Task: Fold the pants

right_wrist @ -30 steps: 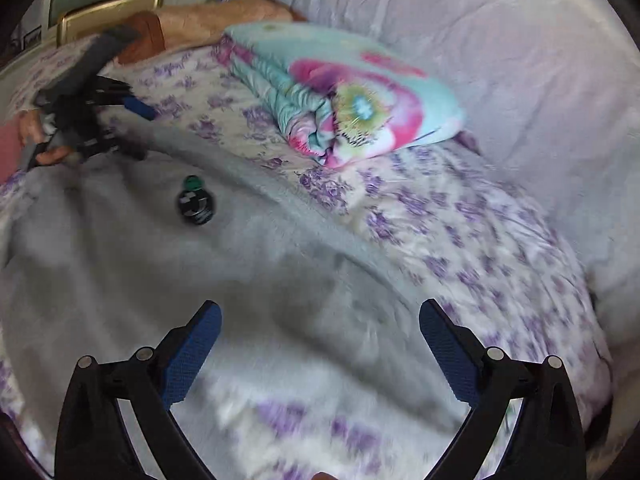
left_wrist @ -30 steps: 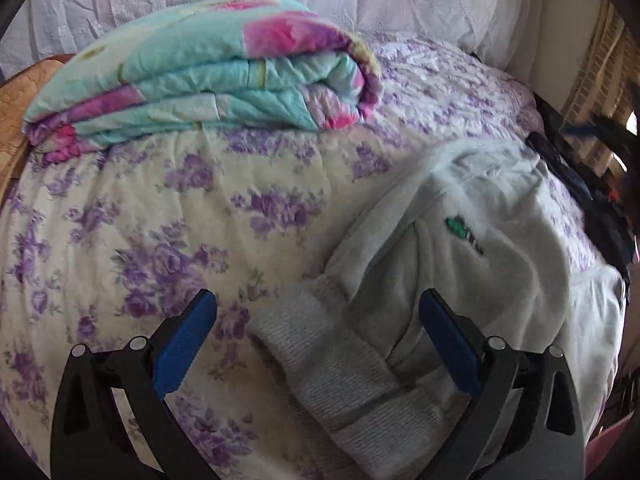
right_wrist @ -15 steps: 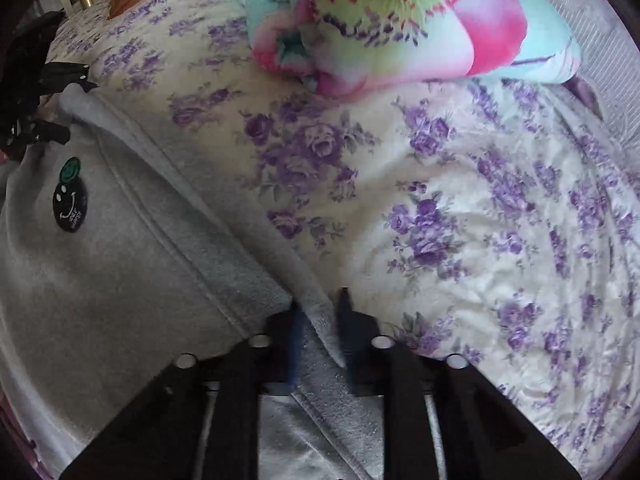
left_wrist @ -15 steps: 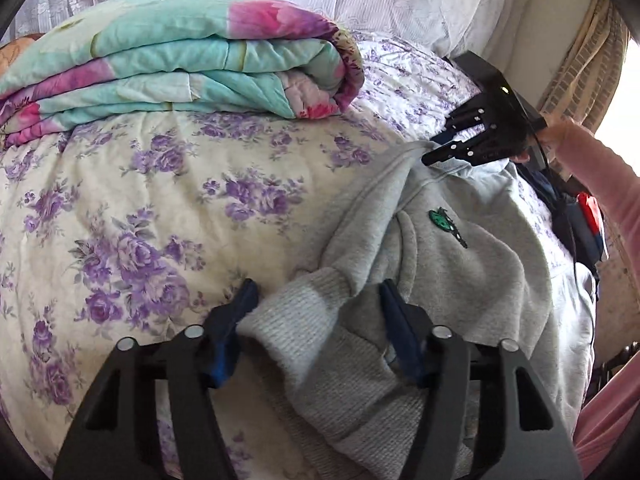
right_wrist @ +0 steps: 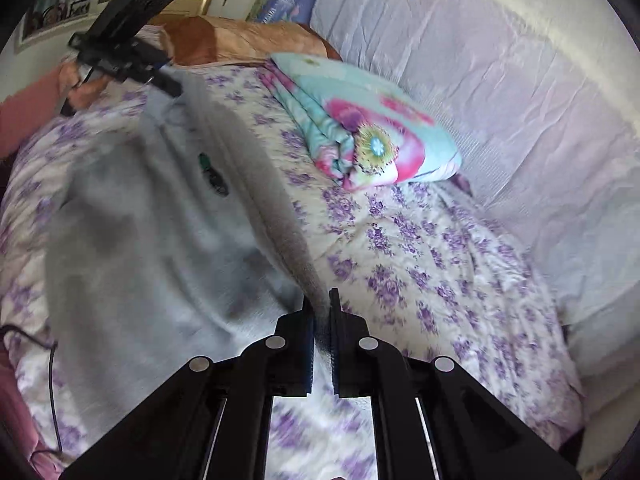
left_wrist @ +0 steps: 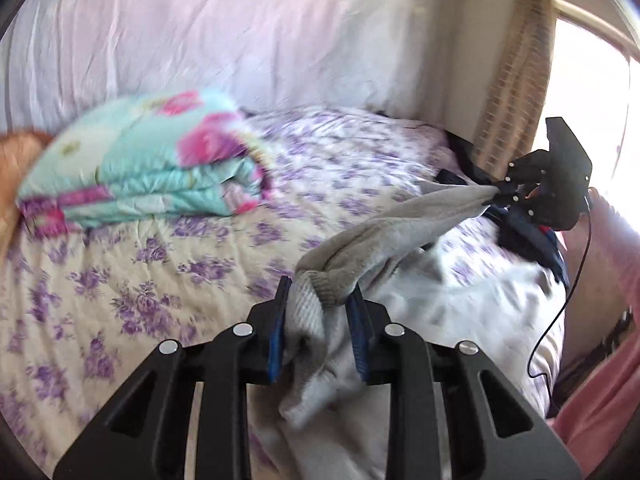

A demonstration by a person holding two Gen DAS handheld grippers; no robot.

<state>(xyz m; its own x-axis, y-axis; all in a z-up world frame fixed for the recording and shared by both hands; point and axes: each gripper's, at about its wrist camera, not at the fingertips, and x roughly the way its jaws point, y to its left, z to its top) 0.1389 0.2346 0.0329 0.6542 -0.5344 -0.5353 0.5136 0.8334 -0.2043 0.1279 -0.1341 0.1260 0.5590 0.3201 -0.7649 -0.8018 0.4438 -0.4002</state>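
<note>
The grey sweatpants [left_wrist: 392, 232] hang stretched between both grippers above the floral bedspread [left_wrist: 120, 280]. My left gripper [left_wrist: 320, 292] is closing, and its blue pads squeeze the bunched ribbed cuff [left_wrist: 316, 280]. In the right wrist view the right gripper [right_wrist: 319, 300] is shut on a thin edge of the pants [right_wrist: 140, 240], whose small dark and green patch [right_wrist: 216, 178] faces up. Each gripper shows in the other's view: the right gripper [left_wrist: 494, 196] pinches the far end, and the left gripper [right_wrist: 168, 84] holds the opposite end.
A folded teal and pink quilt [left_wrist: 148, 172] lies at the back of the bed against a white draped cover [left_wrist: 240, 40]. Dark clothes [left_wrist: 524, 236] sit at the bed's right edge by a curtain [left_wrist: 516, 80]. A person's pink sleeve [left_wrist: 612, 248] and a thin cable [left_wrist: 560, 312] are on the right.
Both grippers went from wide open to closed on the pants, left on the cuff and right on the far edge. Both then rose, lifting the pants taut off the bed.
</note>
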